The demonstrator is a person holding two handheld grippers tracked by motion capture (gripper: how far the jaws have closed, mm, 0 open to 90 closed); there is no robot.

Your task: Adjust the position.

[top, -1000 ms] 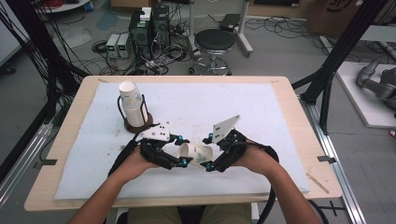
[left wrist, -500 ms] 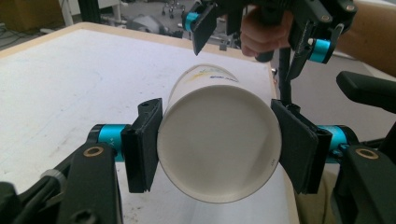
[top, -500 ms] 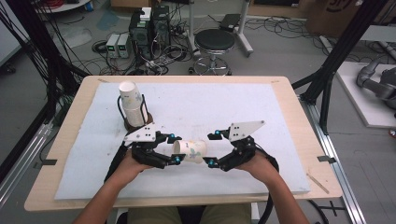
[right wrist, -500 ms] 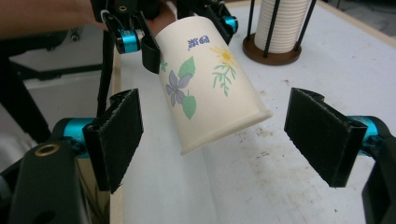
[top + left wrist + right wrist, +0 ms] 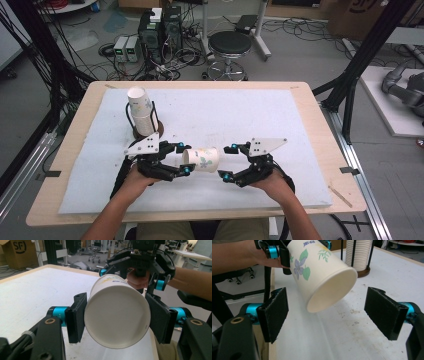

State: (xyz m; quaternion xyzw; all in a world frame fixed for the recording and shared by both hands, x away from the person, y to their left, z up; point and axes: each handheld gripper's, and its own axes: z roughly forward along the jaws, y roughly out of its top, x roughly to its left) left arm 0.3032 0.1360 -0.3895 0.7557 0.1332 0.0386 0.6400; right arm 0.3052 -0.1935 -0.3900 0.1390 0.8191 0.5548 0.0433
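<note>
Your left gripper (image 5: 181, 159) is clamped on the white paper cup with a purple flower and green leaves printed on it (image 5: 201, 159); in the left gripper view its two black pads press on either side of the cup's base end (image 5: 117, 317); the cup lies on its side in the air, just above the white foam mat (image 5: 220, 117) that covers the wooden table (image 5: 320, 125). Its open mouth points toward your right gripper (image 5: 226, 162); that gripper's jaws have just been opening and now stand wide apart; in the right gripper view the cup's rim (image 5: 333, 292) hangs between them, touching neither pad. Behind your left hand (image 5: 134, 176), near the mat's far left corner, a tall stack of white paper cups (image 5: 142, 116) stands in a black wire holder on a round brown base (image 5: 150, 131), well apart from the held cup.
</note>
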